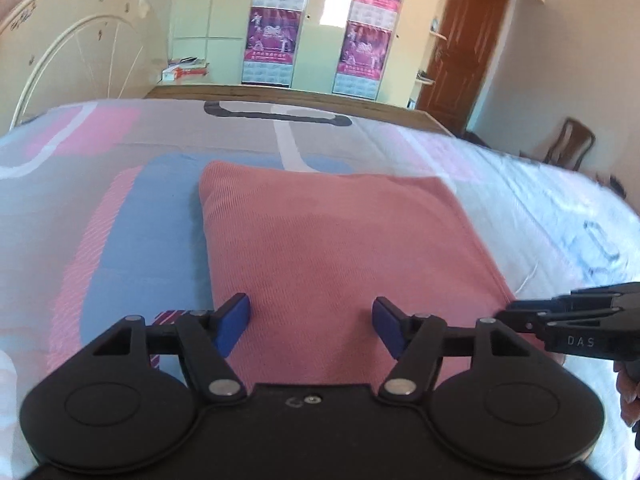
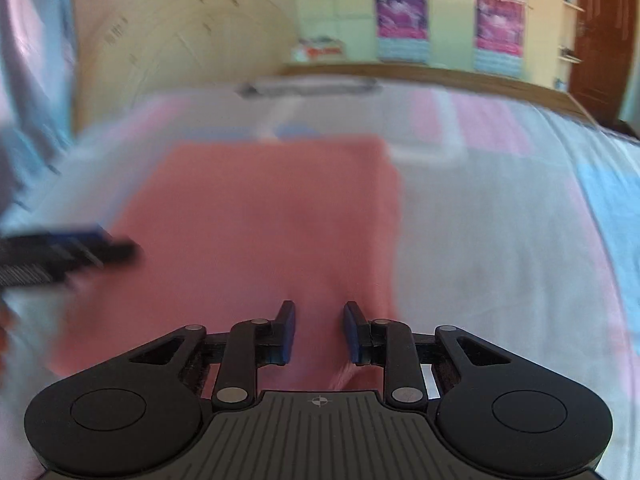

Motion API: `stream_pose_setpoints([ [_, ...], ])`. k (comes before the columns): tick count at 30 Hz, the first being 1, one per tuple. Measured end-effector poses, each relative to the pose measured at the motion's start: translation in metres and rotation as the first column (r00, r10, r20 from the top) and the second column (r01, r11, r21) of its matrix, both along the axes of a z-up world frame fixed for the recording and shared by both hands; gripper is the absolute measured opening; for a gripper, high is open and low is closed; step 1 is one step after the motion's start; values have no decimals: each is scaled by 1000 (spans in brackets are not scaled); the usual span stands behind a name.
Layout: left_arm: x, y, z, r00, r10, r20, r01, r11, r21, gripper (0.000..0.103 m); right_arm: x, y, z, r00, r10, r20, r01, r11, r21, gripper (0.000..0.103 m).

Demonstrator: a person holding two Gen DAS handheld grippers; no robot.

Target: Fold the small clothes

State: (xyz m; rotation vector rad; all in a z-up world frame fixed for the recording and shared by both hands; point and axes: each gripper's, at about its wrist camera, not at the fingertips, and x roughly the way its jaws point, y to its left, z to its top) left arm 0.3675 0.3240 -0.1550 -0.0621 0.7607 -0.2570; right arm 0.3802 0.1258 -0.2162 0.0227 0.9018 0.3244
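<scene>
From the left wrist view, the left hand-held gripper (image 1: pixel 311 326) sits at the bottom centre of the frame, its blue pads spread wide with nothing between them. The pink cloth (image 1: pixel 332 240) lies flat on the bed (image 1: pixel 120 208) directly ahead, its long axis running away from the gripper toward the upper middle of the frame. The near edge lies under the open jaws. The right hand-held gripper (image 1: pixel 520 314) enters from the lower right, at the cloth's right edge.

The right wrist view is blurred. The right hand-held gripper (image 2: pixel 319 332) is partly open and empty, with the pink cloth (image 2: pixel 260 220) ahead and beneath it. Both grippers look equally near the near edge.
</scene>
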Motion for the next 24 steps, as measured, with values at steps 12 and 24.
stream_pose_setpoints([
  [12,-50,32,-12,977,82,-195,-99,992,-77,78,-15,-37,10,985,-145,-97,158,978,137,38],
  [24,-49,39,-21,971,1,-238,-50,978,-202,15,-11,-45,-5,965,-136,-226,191,951,244,17],
])
